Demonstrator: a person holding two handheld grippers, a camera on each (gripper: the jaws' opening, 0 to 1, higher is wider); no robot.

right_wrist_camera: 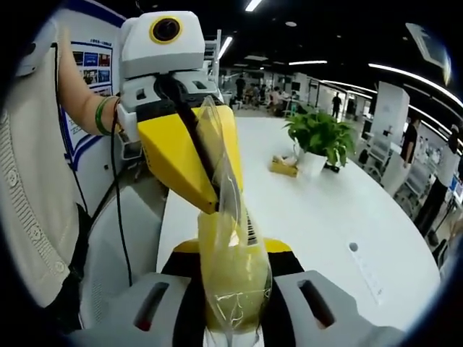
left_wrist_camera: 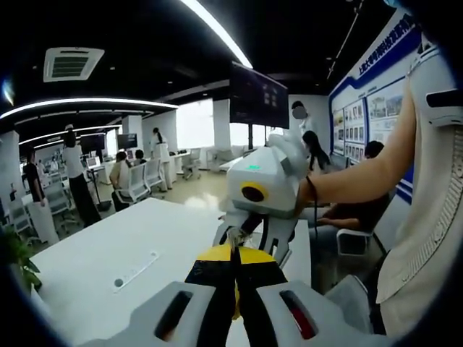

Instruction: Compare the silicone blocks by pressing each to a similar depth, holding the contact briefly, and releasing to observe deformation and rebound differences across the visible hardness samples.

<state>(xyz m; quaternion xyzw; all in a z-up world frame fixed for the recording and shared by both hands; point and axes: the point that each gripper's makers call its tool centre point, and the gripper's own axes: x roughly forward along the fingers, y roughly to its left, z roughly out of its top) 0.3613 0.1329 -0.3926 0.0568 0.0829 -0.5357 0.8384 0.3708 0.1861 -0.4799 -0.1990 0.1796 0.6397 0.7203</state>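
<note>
Right tongs [right_wrist_camera: 230, 285] pinch the lower end of a clear plastic bag [right_wrist_camera: 230, 238] holding a yellow silicone block [right_wrist_camera: 233, 278]; left tongs [right_wrist_camera: 210, 199] are pressed together on the bag's upper part — bag stretched between the two, held above the white desk [right_wrist_camera: 325, 210]. Step looks like unpacking, pressing not yet begun. Next — get the block out, set it down. Potted plant [right_wrist_camera: 318, 137] sits well apart.

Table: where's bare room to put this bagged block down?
The white table is bare between the potted plant and the power-socket strip. It is crowded at the near edge, where both grippers, left and right, pinch the plastic bag.
</note>
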